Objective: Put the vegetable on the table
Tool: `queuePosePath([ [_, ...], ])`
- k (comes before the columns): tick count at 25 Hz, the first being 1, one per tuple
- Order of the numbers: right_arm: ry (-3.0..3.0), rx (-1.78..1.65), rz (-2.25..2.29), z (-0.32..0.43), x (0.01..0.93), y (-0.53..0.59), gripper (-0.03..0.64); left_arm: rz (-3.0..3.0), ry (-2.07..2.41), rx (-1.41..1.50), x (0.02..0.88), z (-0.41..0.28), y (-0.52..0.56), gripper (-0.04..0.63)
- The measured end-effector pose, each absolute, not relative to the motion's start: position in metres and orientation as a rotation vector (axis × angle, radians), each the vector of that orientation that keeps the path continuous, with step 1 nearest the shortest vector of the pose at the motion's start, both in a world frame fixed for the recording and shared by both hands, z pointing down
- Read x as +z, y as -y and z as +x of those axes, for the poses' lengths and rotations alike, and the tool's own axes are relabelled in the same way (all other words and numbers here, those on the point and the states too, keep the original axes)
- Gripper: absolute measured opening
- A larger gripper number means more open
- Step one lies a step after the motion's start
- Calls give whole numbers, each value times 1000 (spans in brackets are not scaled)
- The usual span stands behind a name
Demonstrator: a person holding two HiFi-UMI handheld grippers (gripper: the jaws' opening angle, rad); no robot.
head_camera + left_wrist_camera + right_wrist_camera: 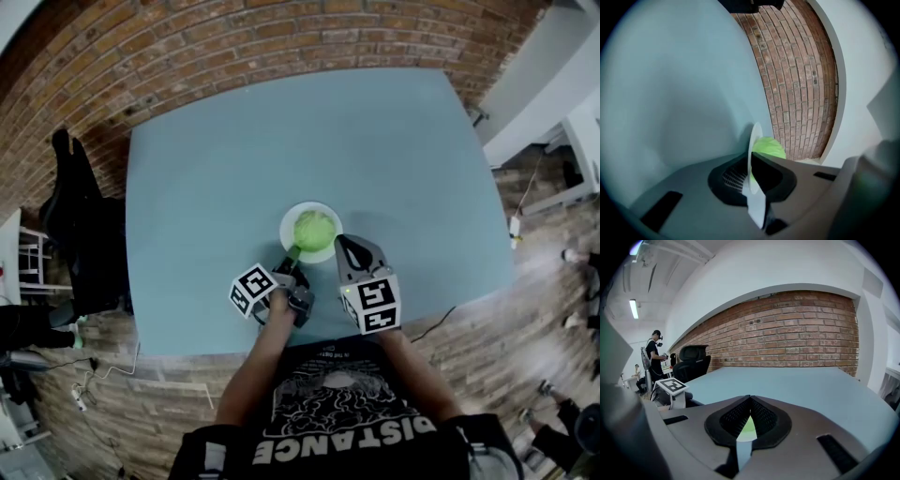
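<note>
the blue-grey table [281, 141] fills the head view, with a brick wall [281, 37] behind it and a black office chair [80, 234] off its left side. near the table's front edge sits a white plate [330, 251] with the green vegetable [314, 228] on it. the left gripper [292, 255] reaches the plate's near-left rim and the right gripper [341, 242] lies just beside its right rim.

only the left gripper view shows the grasp. its jaws are clenched on the plate's rim, the plate seen edge-on between them and the vegetable just past it.

the right gripper view shows its jaw tips pressed together with nothing between them, a sliver of green visible in the gap beneath. it alone shows a person [655, 355] standing far off to the left.
</note>
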State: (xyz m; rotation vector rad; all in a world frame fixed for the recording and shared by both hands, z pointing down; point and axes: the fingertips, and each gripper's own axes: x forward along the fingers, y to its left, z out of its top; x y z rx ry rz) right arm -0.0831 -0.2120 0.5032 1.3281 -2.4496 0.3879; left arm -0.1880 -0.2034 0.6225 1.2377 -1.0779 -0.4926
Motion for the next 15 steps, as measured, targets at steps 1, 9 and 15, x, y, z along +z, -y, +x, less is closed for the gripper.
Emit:
queuePosePath([
  [1,2451,389,1326,-83,503,212,8,1242,1086,-473,623,-188,203,18],
  [9,2456,386,1303,-83,506,215,9,1266,1156,-354,626,-190,205,18],
  [15,2461,376,1297,-85,503,216,8,1262,1183,-262,629,-191,204,28],
])
